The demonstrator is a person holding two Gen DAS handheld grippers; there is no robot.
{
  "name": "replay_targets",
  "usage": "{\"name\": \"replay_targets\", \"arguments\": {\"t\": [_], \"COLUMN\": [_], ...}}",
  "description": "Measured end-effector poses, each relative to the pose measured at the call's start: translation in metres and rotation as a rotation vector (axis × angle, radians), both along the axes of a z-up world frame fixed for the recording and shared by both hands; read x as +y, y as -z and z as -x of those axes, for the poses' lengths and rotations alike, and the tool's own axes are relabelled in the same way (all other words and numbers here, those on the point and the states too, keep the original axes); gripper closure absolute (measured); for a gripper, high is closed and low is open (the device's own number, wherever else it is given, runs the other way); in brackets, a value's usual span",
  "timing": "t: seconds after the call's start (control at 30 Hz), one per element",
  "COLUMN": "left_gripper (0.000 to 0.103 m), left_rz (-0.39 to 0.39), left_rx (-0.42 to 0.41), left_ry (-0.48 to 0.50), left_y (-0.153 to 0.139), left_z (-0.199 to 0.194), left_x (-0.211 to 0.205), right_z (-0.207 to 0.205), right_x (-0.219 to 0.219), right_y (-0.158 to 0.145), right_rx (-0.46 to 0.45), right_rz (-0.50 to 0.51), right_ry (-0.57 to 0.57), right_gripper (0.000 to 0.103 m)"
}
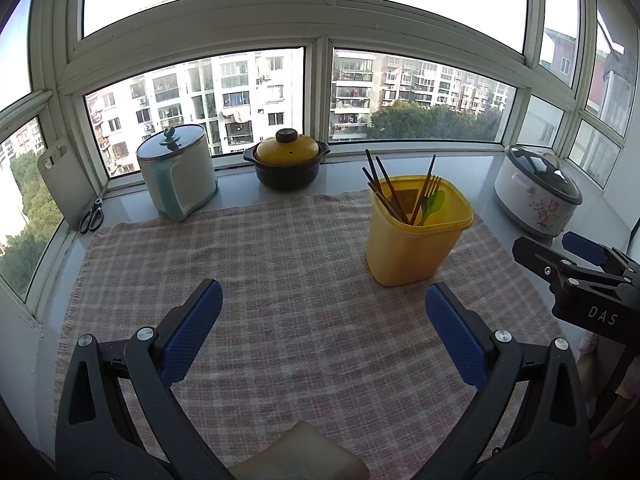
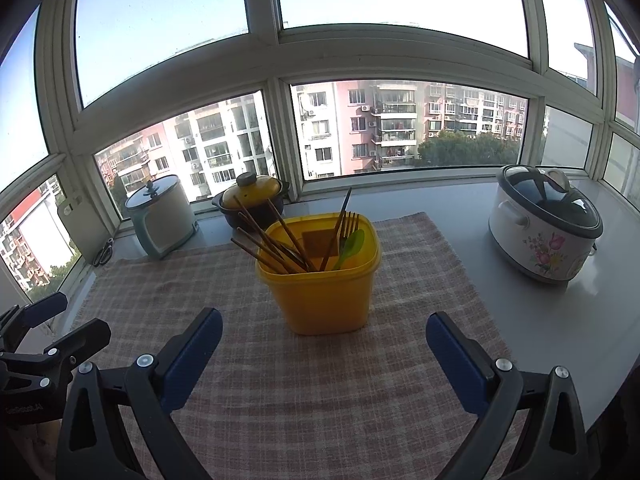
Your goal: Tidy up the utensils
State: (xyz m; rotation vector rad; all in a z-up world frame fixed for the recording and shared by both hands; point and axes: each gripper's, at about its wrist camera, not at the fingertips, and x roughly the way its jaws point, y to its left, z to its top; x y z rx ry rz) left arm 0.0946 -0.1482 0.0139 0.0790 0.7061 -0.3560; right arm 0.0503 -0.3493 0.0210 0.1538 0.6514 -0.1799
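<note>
Presently, both the left gripper (image 1: 323,308) and right gripper (image 2: 324,334) hung spread and empty over the checked cloth (image 1: 280,280). Yellow container (image 2: 320,280) stood at frame centre in the right wrist view, holding chopsticks (image 2: 268,240), fork (image 2: 344,228) and green spoon (image 2: 352,246). Contents judged light, stiff and slippery, best pinched at the upper shafts; long axes stood near upright, chopsticks leaning toward upper left.

A yellow tub (image 2: 320,280) is sitting on a cloth (image 2: 320,392) that is showing a faded pink and grey check, and it is holding dark brown chopsticks (image 2: 272,244), a brown fork (image 2: 344,228) and a bright green spoon (image 2: 352,244). Behind it a dark pot (image 1: 287,168) is wearing a yellow lid with a black knob, and a white cooker (image 2: 540,228) is carrying a pink flower print. Both grippers are showing black arms and blue pads (image 1: 192,328).
</note>
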Motion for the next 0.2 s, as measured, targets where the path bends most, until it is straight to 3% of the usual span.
{"name": "replay_targets", "arguments": {"t": [0.2], "left_gripper": [0.000], "left_rz": [-0.007], "left_rx": [0.002], "left_ry": [0.002], "left_y": [0.0038], "left_z": [-0.0023], "left_x": [-0.0001], "right_z": [-0.0016], "right_x": [-0.0005], "right_y": [0.0019], "right_rx": [0.006], "right_rz": [-0.006], "right_ry": [0.002], "right_gripper": [0.000]}}
